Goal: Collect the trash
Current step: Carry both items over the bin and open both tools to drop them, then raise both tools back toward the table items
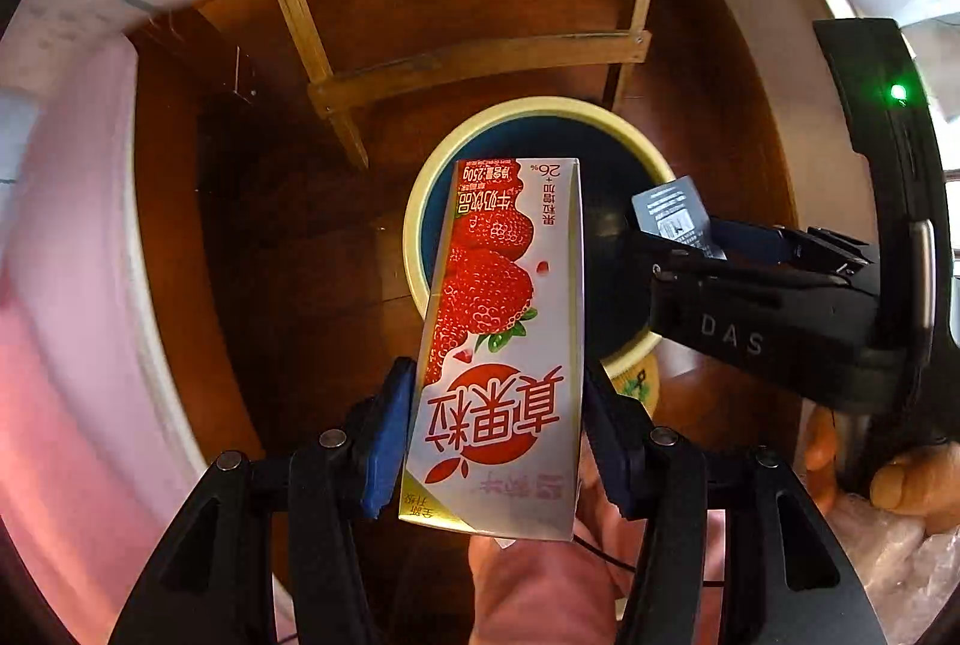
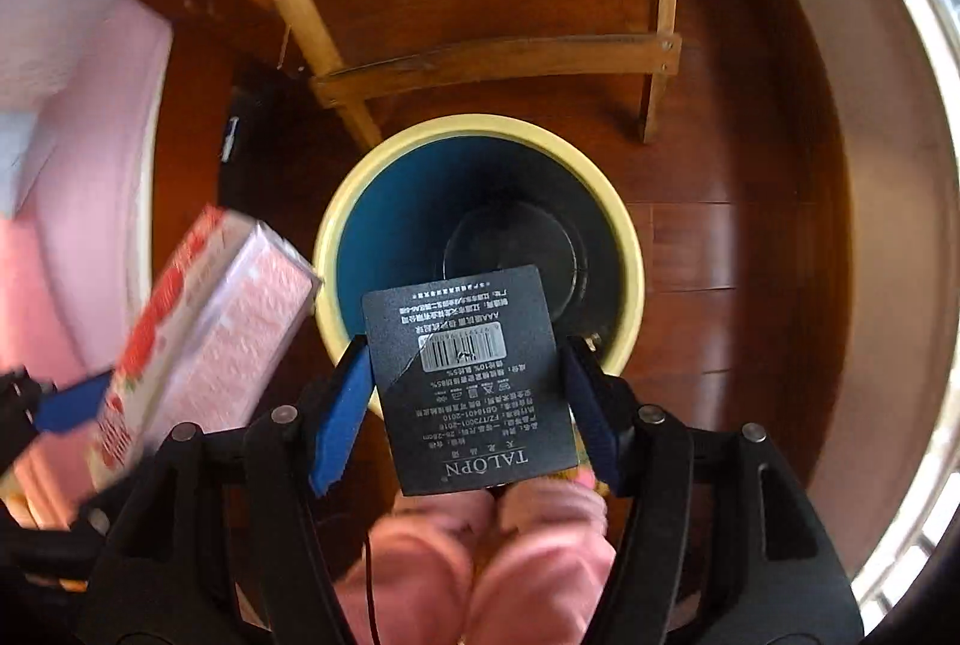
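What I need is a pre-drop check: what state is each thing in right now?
strawberry milk carton: clamped between the pads of the left gripper, over the rim of the bin.
black card: pinched edge to edge in the right gripper, over the bin's mouth.
bin: upright, open, no trash visible inside.

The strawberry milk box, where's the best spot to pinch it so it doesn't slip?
Pinch the strawberry milk box across its two narrow side walls, near the end closest to the hand, coming in from left and right. It is long with flat, parallel sides, so the pads sit flush, probably without slipping. The left gripper grips it just so, with the far end hanging over the bin.
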`<state>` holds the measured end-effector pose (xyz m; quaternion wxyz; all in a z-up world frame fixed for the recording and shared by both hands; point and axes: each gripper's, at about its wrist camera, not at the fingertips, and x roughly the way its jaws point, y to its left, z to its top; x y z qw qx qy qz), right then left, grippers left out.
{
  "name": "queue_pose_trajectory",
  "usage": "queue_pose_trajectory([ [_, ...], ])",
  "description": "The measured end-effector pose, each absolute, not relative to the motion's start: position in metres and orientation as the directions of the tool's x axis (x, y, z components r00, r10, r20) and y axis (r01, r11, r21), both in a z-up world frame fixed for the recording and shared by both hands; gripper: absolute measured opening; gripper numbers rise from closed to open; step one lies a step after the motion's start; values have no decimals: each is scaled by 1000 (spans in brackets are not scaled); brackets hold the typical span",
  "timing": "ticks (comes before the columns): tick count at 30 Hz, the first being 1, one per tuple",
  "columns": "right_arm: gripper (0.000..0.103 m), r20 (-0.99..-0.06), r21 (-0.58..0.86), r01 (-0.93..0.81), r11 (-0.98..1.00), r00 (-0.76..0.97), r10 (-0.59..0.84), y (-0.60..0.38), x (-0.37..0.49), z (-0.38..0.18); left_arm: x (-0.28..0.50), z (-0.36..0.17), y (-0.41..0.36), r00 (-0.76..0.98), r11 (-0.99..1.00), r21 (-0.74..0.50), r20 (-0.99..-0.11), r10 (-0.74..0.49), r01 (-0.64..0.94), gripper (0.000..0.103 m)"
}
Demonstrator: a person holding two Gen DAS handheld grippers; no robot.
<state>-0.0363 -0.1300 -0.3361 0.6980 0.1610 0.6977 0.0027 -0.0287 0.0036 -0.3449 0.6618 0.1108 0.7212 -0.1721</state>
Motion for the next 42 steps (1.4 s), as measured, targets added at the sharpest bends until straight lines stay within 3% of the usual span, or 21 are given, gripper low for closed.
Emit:
queue_pose_trajectory([
  [5, 77, -973, 228, 226, 947, 40, 225, -138, -33, -362, -25, -358, 4, -107, 917, -108, -992, -72, 384, 54],
  [12, 78, -974, 228, 243, 943, 50, 223, -146, -32, -369, -12, -358, -4, -116, 916, -122, -990, -83, 382, 54],
  [22, 78, -982, 186, 292, 938, 19, 188, -159, -40, -377, 2, -419, -6, -217, 926, -117, -975, -39, 359, 55],
  [27, 78, -984, 173, 316, 933, 24, 175, -171, -49, -373, 8, -426, -10, -225, 926, -115, -974, -34, 360, 55],
  [34, 78, -984, 176, 341, 923, 42, 172, -181, -53, -348, 11, -399, -15, -164, 918, -83, -986, -20, 388, 55],
  [42, 78, -980, 196, 334, 922, 95, 174, -181, -59, -276, 2, -311, 1, -67, 926, -49, -997, -26, 375, 55],
])
